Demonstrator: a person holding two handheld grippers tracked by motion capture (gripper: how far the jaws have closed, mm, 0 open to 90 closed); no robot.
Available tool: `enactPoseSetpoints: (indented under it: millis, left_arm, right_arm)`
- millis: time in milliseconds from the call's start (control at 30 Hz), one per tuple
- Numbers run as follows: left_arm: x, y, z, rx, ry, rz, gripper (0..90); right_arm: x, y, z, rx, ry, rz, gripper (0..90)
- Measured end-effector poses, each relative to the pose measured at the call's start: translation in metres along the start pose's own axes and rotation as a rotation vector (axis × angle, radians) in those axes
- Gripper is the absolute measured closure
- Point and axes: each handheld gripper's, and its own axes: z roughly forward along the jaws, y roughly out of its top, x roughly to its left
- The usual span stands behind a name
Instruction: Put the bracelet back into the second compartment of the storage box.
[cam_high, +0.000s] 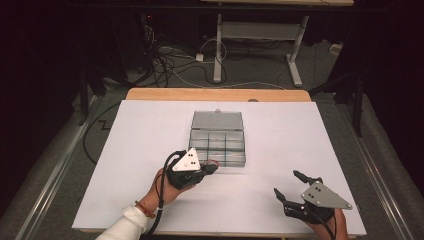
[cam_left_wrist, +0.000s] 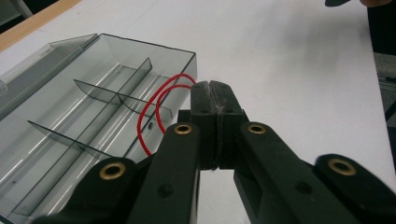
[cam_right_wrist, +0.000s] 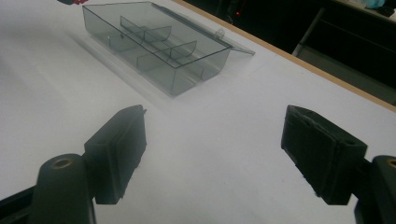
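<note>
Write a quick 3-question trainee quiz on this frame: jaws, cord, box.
1. True or false: the right gripper has its jaws shut.
2. What does the left gripper hold? A) red cord B) blue clip C) nothing
3. Fill in: the lid of the clear divided box is ____.

Key:
1. False; the jaws stand wide apart over the white table.
2. A; the red cord loops out from the closed jaws over the box's near corner.
3. Open, laid back on the far side.
</note>
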Motion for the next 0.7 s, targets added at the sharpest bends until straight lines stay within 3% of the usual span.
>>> enactPoseSetpoints:
  millis: [233,433,700]
  left_arm:
    - [0.010,0.009,-0.003,-0.033,0.026,0.000,86.8]
    - [0.020,0.017,0.001,-0.012,0.040,0.009,86.7]
    - [0.041,0.022,0.008,0.026,0.051,-0.025,86.8]
  right_arm:
    - [-0.001,0.000,0.001,0.006,-0.003,-0.004,23.0]
    - [-0.002,0.000,0.002,0.006,-0.003,-0.006,23.0]
    - [-0.003,0.000,0.002,0.007,-0.003,-0.008,22.8]
